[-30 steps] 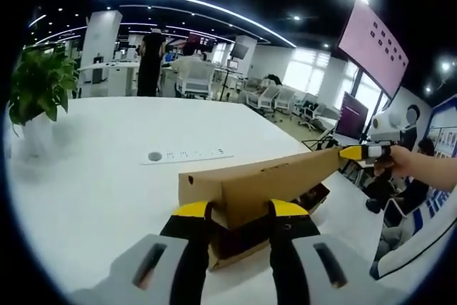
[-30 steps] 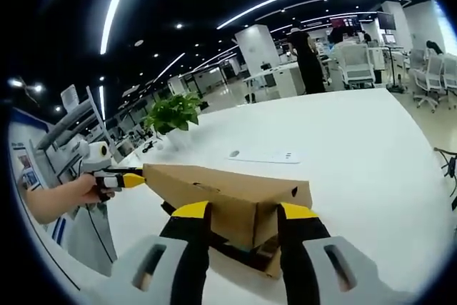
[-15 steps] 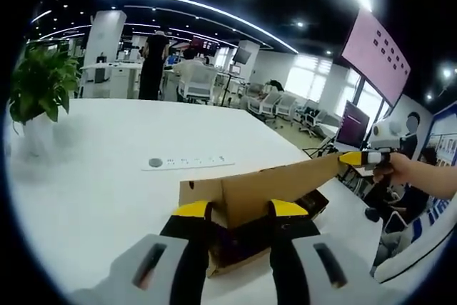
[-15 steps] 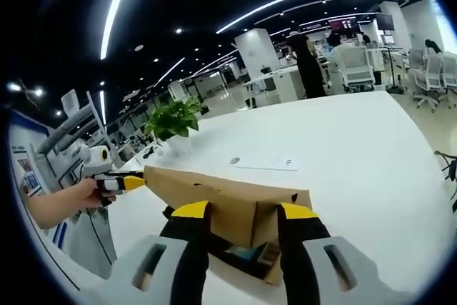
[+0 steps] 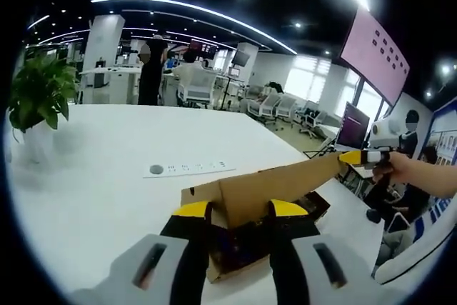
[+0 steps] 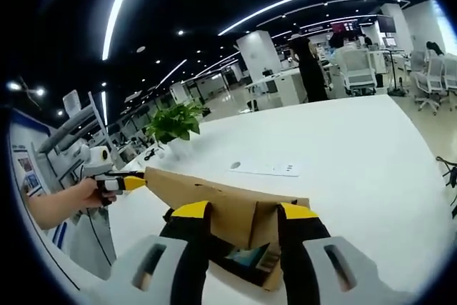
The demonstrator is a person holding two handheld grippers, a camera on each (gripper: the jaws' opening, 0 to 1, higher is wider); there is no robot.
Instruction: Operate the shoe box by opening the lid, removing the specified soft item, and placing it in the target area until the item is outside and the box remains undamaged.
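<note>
A brown cardboard shoe box lid [image 5: 285, 180] hangs lifted over its base [image 5: 232, 268] on the white table [image 5: 93, 198]. My left gripper [image 5: 240, 208] is shut on the lid's near end. At the far end my right gripper [image 5: 355, 156], held by a hand, pinches the lid's corner. In the right gripper view the lid [image 6: 214, 194] runs leftward from my right gripper [image 6: 243, 211] to the left gripper [image 6: 132, 182]. Under the raised lid the base [image 6: 270, 276] shows dark contents [image 5: 239, 244] and a teal patch [image 6: 250, 255].
A potted plant [image 5: 39, 94] [image 6: 175, 119] stands at one table corner. A flat white power strip [image 5: 189, 169] [image 6: 264, 168] lies beyond the box. A person [image 5: 151, 62] stands among desks and office chairs [image 5: 196, 80] behind the table.
The lid has risen a little at both ends, and the gap over the base has widened, showing more of the inside. Both grippers keep their hold.
</note>
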